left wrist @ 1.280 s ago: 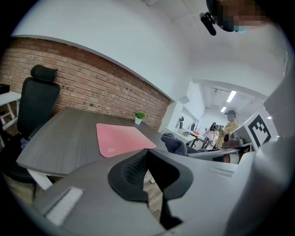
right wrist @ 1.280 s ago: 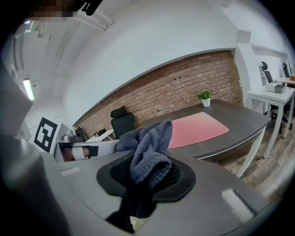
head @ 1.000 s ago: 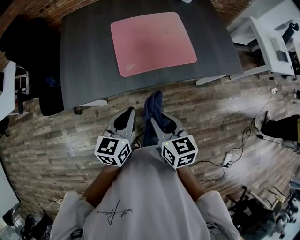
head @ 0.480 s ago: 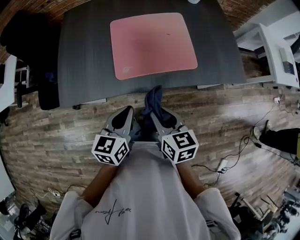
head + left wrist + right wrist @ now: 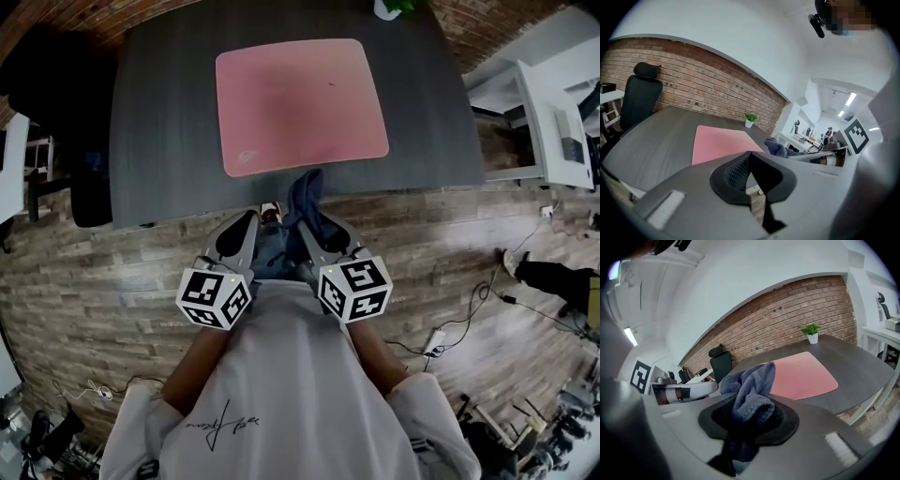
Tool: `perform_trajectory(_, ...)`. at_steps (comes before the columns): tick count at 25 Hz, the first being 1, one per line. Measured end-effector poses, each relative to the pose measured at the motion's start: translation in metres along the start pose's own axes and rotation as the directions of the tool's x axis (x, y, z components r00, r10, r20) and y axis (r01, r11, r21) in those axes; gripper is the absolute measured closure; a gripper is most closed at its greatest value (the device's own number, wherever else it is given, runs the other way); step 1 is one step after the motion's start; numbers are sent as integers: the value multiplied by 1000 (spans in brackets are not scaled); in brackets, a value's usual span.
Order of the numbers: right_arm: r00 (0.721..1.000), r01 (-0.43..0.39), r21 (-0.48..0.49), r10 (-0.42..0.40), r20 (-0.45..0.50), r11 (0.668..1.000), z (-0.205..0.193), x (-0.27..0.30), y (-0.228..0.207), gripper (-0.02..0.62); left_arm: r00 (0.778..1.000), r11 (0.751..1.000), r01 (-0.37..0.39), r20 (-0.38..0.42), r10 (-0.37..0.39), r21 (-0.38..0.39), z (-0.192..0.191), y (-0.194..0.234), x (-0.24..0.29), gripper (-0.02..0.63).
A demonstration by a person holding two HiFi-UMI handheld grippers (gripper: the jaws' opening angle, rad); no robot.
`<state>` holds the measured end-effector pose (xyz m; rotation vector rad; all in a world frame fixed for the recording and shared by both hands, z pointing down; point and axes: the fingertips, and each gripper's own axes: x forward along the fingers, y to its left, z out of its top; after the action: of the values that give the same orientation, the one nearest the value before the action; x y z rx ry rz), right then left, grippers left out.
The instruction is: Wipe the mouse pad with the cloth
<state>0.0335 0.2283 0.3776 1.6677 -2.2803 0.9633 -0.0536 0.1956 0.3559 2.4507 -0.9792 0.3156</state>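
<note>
My right gripper (image 5: 317,230) has its jaws clamped on the cloth (image 5: 306,192), a blue-grey bunch that sticks out past the tips. I hold it on the near side of the pad (image 5: 300,103), just short of its near edge and apart from it. The pink pad lies flat on the dark counter (image 5: 159,122). My left gripper (image 5: 242,225) sits just left of the cloth, also on the pad's near side, jaws pressed together with nothing between them. A small plant (image 5: 809,333) stands beyond the pad's far edge
</note>
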Motion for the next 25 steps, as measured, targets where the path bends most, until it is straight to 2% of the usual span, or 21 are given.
perform_trajectory(12,1000,13,-14,-13,-12,1000,52,50,-29,488,1000,999,-20,16,21,-25,45,39,49,600)
perform_trajectory(19,999,35,-6,-36,-28,999,68,74,-47,486,1000,999,-26,-12,26,-31,59,58,76,600)
perform_trajectory(25,996,72,-13,-72,-47,997,82,95,-62,486,1000,996,-27,-11,26,-87,77,84,94,601)
